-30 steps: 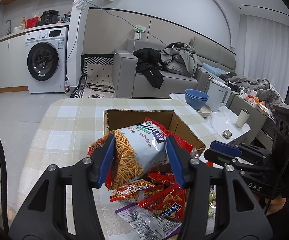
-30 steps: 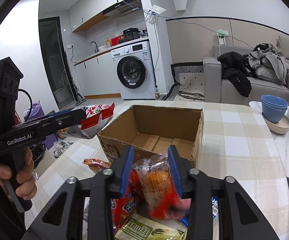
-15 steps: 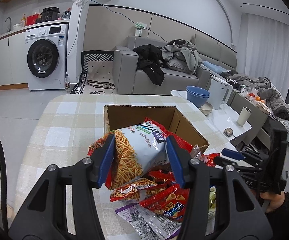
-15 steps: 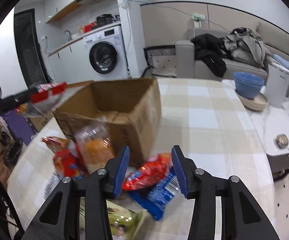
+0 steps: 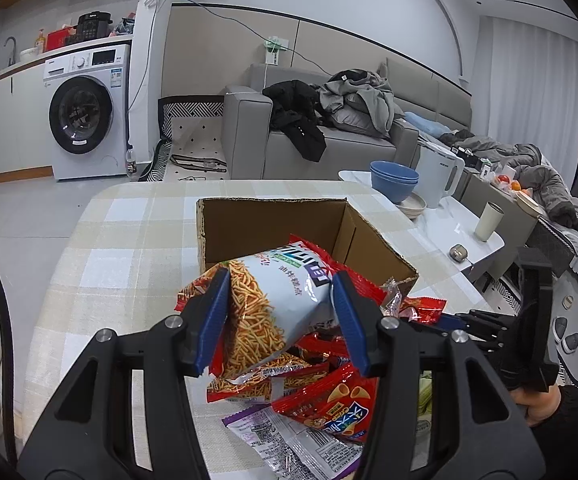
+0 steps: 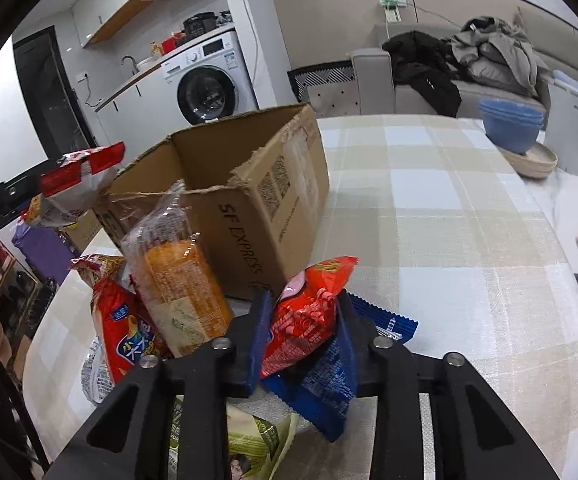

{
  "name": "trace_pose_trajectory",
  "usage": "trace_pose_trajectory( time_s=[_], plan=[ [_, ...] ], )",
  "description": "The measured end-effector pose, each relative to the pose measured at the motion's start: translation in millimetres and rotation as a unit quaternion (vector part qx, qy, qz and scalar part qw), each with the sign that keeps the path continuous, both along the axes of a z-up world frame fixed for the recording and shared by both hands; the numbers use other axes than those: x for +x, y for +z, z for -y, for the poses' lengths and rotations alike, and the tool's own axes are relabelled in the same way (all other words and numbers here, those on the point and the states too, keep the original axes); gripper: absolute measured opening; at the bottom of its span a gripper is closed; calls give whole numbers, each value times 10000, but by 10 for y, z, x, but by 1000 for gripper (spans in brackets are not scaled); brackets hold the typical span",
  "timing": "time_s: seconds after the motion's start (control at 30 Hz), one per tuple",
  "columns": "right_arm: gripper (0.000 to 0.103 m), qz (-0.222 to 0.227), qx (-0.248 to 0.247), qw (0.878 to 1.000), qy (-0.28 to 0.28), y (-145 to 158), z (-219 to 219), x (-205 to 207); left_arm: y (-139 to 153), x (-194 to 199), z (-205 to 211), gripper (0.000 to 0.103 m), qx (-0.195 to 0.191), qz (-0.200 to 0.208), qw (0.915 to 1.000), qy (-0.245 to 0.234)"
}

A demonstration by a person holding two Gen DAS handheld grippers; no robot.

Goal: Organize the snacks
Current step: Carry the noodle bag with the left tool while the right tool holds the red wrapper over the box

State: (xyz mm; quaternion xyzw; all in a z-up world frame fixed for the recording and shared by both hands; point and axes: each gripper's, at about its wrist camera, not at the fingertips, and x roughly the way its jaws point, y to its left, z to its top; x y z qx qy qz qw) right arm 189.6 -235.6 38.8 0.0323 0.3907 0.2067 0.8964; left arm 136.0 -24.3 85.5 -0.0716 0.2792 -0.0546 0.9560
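Observation:
An open cardboard box (image 5: 273,224) stands on the checked table; it also shows in the right wrist view (image 6: 249,184). My left gripper (image 5: 281,320) is shut on a white and red bag of fried sticks (image 5: 273,300), held above the snack pile just short of the box. My right gripper (image 6: 303,332) is closed around a small red snack packet (image 6: 305,316) that lies on a blue packet (image 6: 329,384) beside the box. An orange clear-wrapped pack (image 6: 177,288) leans on the box wall.
More packets lie near me: a red cone-snack bag (image 5: 329,400), a purple-white bag (image 5: 289,444), a green bag (image 6: 257,448). Blue bowls (image 6: 509,124), a white kettle (image 6: 573,132) and a cup (image 5: 487,220) stand on the side table at the right.
My right gripper let go of the orange pack, swung right and closed around the red packet. My left gripper kept holding the stick bag, almost still.

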Motion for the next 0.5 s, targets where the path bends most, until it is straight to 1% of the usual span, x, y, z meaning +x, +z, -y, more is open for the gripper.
trace_pose_trajectory(
  time_s=[0.07,0.2,0.5],
  plan=[
    [25,126,-62,9999,14,29,-25,-43,-5,1,1,49,6,4,10000,3],
    [24,334,-147,9993,49,141,-25,-112,-21,18,-6,49,-19,-3,10000,20],
    [23,866,-99,9961,139,481,-22,-332,-33,48,-69,49,-75,24,10000,49]
  ],
)
